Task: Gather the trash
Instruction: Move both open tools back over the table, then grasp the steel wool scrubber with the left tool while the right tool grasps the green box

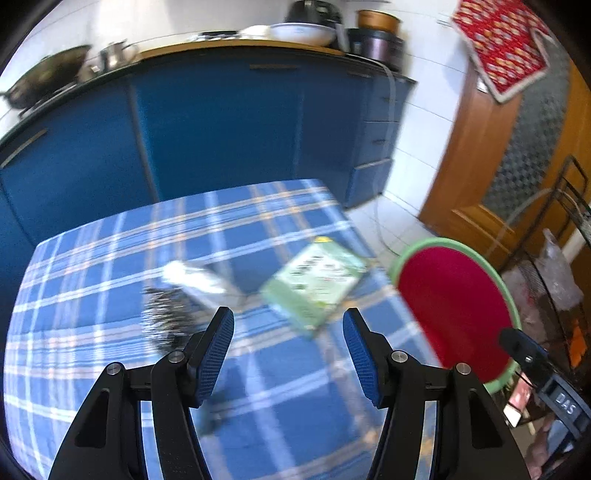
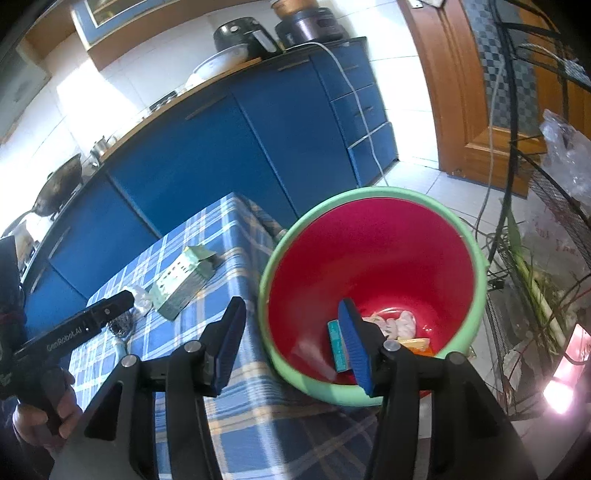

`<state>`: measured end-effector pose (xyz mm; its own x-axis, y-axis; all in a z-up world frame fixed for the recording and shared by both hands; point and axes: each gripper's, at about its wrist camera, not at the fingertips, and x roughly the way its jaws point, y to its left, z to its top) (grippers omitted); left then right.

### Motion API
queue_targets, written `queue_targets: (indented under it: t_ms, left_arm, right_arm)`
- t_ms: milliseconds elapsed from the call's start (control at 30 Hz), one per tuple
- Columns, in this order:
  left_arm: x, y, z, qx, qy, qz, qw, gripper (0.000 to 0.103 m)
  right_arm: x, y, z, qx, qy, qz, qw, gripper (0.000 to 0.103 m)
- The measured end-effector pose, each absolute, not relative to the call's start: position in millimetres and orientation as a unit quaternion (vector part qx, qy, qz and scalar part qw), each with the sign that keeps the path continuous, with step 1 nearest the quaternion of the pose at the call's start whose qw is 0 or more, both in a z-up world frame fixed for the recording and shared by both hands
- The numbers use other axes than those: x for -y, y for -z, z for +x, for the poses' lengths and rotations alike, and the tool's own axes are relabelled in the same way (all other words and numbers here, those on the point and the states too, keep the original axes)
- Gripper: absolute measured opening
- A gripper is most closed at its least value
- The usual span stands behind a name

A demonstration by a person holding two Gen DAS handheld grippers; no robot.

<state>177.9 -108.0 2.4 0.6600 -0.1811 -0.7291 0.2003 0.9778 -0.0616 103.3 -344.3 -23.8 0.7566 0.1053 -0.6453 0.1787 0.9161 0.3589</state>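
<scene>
Right hand-held gripper [image 2: 291, 314] gapes empty above the red bin [image 2: 369, 229]; left hand-held gripper [image 1: 288, 325], also open, hovers near the green carton [image 1: 314, 284] beside it.

We are in a home kitchen. Blue cupboards [image 1: 221, 125] run along the far wall under a long counter [image 1: 236, 46]. On it we see a wok [image 1: 48, 79], a pot [image 1: 114, 55], a bowl [image 1: 303, 33] and cookers [image 2: 280, 31]. The wall has white tiles [image 1: 424, 122]. A wooden door [image 1: 476, 166] is on the right.
</scene>
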Motion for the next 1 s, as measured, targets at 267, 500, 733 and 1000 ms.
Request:
queue_targets:
  t_ms: [267,500,733,1000]
  left_arm:
    - [61.2,9.7,190.8,-0.401,0.047,-0.007,0.915,0.063]
    - [38.8,28.3,206.6,-0.419,0.026,-0.024,0.908,0.063]
    - [31.3,46.4,217.4,-0.438,0.032,-0.041,0.898,0.063]
    - [16.3,45.0,221.0,-0.426,0.041,-0.077,0.901,0.042]
  right_arm:
    - [321.1,23.8,115.3,-0.363,0.007,0.182,0.914,0.065]
    - [301.0,25.8,127.4,-0.378,-0.004,0.165,0.911,0.067]
    - [276.3,29.7,141.4,-0.395,-0.02,0.148,0.906,0.069]
    - [249.3,33.7,161.2,-0.412,-0.038,0.133,0.9,0.072]
